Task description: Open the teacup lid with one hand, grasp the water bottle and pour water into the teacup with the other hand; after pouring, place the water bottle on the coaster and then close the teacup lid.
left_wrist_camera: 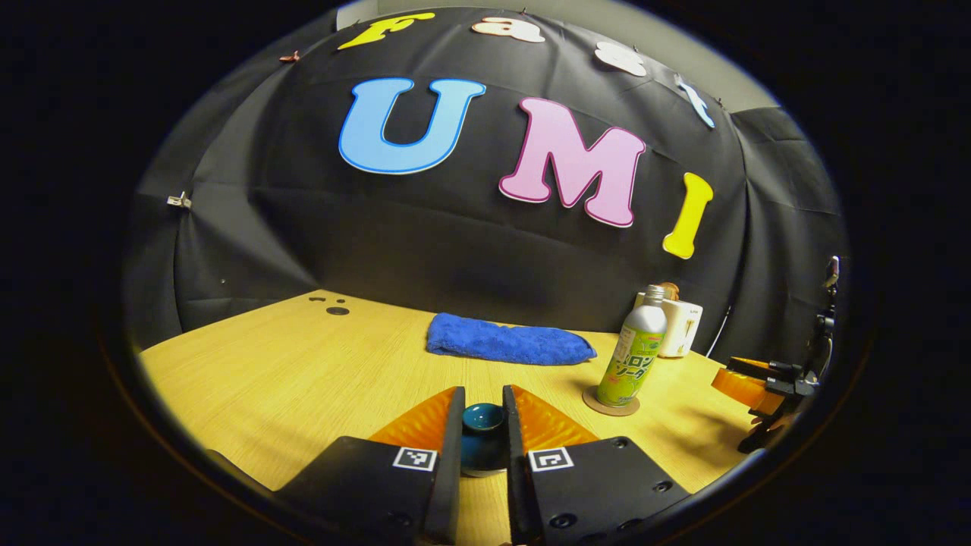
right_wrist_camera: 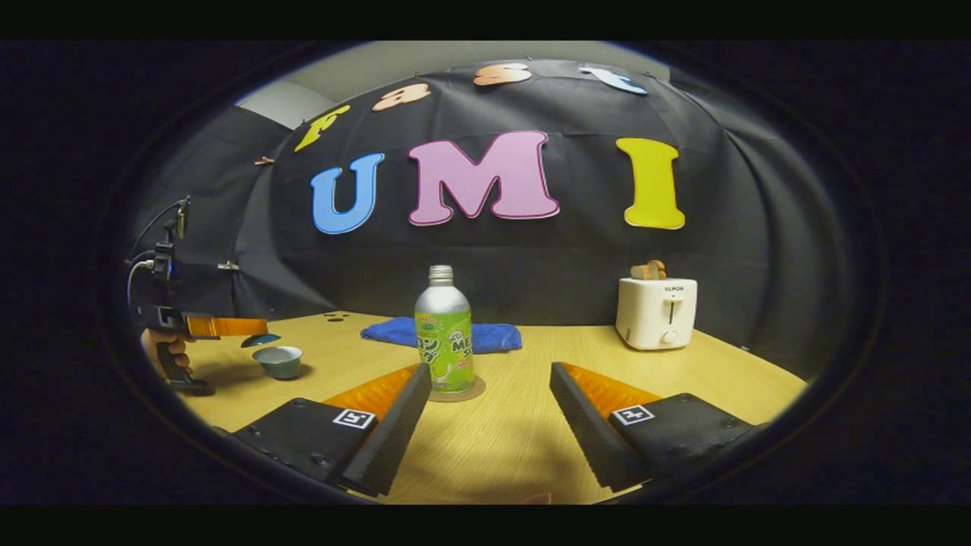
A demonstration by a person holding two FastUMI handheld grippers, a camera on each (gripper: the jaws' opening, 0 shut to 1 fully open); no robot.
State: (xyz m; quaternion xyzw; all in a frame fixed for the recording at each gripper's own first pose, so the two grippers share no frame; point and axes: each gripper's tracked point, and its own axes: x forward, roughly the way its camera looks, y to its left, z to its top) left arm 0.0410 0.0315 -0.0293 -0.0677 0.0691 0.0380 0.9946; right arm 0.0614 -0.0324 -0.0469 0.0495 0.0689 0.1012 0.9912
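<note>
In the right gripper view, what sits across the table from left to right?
Left gripper holding the lid → open teacup → blue towel behind the water bottle on its coaster → white toaster.

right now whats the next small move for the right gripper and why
Probably ease the right gripper straight forward so its open fingers straddle the water bottle, then close. The bottle stands upright on its coaster, centred ahead and untouched, while the left gripper already holds the lid just above the open teacup, so pouring comes next.
</note>
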